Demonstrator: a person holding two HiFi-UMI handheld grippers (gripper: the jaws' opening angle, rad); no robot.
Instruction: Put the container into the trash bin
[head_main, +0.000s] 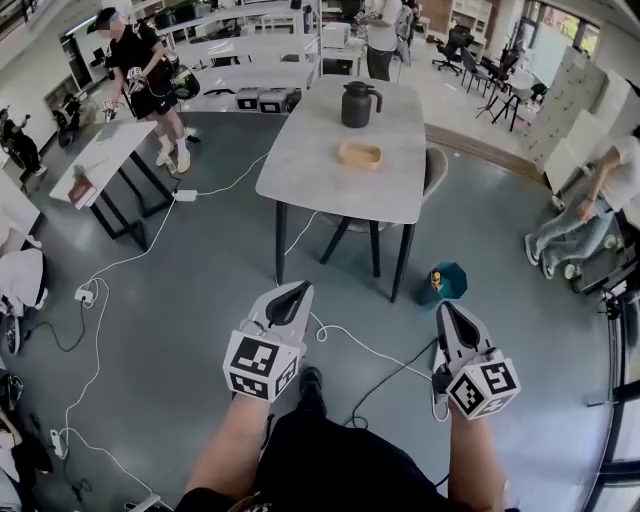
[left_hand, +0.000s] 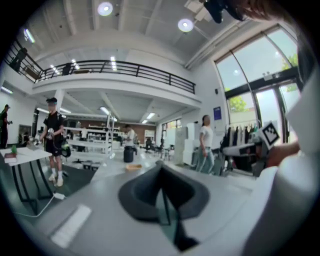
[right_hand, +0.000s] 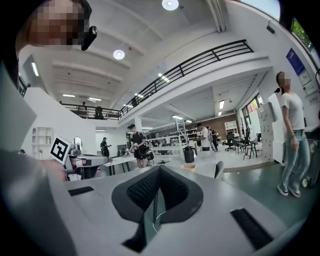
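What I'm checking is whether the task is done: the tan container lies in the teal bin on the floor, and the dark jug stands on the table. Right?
No. The tan container is not in the teal bin; it lies on the table near the dark jug, as the head view shows. The rest holds.

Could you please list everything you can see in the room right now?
Table: one, grey, mid-room.
Jug: one, black, far end of the table.
Container: one, tan, on the table, nearer than the jug.
Chair: one, grey, at the table's right side.
Trash bin: one, teal, on the floor by the table's near right leg.
Side table: one, white, left.
Cables: several, white and black, across the floor.
People: at least three, around the room's edges.
Left gripper: grey, jaws together, empty.
Right gripper: grey, jaws together, empty.
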